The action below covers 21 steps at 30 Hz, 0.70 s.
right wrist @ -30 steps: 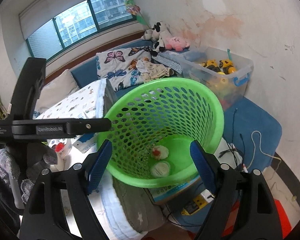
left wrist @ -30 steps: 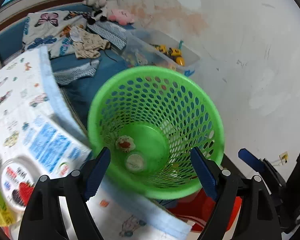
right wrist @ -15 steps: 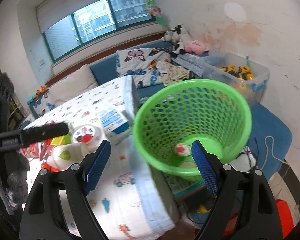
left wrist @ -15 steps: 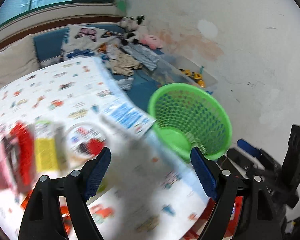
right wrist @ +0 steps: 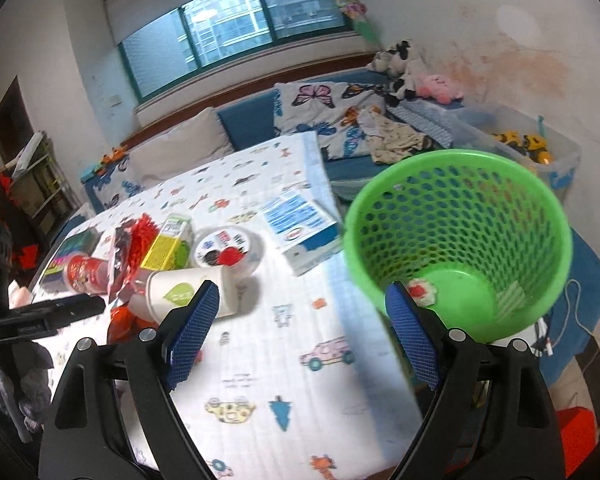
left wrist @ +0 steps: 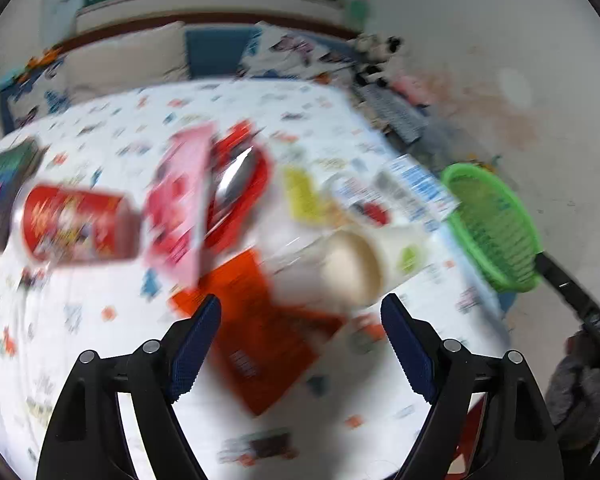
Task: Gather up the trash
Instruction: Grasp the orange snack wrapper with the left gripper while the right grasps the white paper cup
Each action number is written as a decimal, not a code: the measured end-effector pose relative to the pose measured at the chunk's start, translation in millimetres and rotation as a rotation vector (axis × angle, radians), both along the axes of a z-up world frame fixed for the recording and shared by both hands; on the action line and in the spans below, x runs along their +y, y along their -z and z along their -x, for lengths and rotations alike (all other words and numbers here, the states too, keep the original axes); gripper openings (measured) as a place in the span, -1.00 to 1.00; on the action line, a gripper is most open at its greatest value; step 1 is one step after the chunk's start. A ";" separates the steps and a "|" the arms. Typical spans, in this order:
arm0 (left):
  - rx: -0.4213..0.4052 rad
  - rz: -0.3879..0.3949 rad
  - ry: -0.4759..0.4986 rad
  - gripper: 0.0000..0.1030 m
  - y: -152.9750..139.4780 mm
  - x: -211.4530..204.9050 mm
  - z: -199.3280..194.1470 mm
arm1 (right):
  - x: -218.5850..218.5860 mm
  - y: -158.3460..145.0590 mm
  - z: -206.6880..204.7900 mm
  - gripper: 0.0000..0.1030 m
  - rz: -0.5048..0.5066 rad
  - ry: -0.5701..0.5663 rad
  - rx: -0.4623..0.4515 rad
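Your left gripper (left wrist: 300, 344) has swung off the basket (left wrist: 496, 228), which filled its view a second ago and now sits at the far right edge, and it hangs over the trash on the table (left wrist: 80, 344). Its jaws stand wide and hold nothing. Left to right in that blurred view lie a red can (left wrist: 76, 228), a pink packet (left wrist: 180, 204), a red wrapper (left wrist: 240, 188), an orange packet (left wrist: 260, 328) just ahead between the fingertips, and a tipped white cup (left wrist: 364, 260) just beyond the right fingertip. Your right gripper (right wrist: 302, 334) has drifted left too: the basket (right wrist: 460, 236), earlier centred between its fingers, now lies right of centre off the table's edge, with scraps in its bottom. Its jaws are opening, with nothing between them. The cup (right wrist: 188, 292) lies at its left fingertip, and a lidded tub (right wrist: 228, 250) and a blue-and-white carton (right wrist: 304, 232) sit farther off.
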<state>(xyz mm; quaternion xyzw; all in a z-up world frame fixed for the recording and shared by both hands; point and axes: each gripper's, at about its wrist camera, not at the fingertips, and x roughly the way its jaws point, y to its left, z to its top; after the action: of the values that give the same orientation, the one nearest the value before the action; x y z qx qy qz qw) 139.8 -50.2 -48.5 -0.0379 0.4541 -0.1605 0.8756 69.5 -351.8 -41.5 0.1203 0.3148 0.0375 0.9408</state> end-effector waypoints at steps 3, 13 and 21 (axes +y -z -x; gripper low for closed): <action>0.056 -0.016 -0.051 0.54 18.6 12.1 -2.5 | 7.0 1.8 -4.7 0.65 -0.009 -0.021 0.004; 0.193 0.021 -0.134 0.63 54.6 19.2 -20.0 | 20.3 7.4 -13.9 0.65 -0.001 -0.062 0.030; 0.189 -0.023 -0.148 0.54 58.4 13.4 -19.7 | 34.2 12.2 -22.0 0.65 0.020 -0.125 0.048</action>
<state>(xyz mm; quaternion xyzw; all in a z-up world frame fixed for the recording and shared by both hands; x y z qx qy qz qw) 159.4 -36.8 -106.9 -0.0764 0.5324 -0.0859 0.8387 91.5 -317.6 -53.8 0.0916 0.3445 0.0900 0.9300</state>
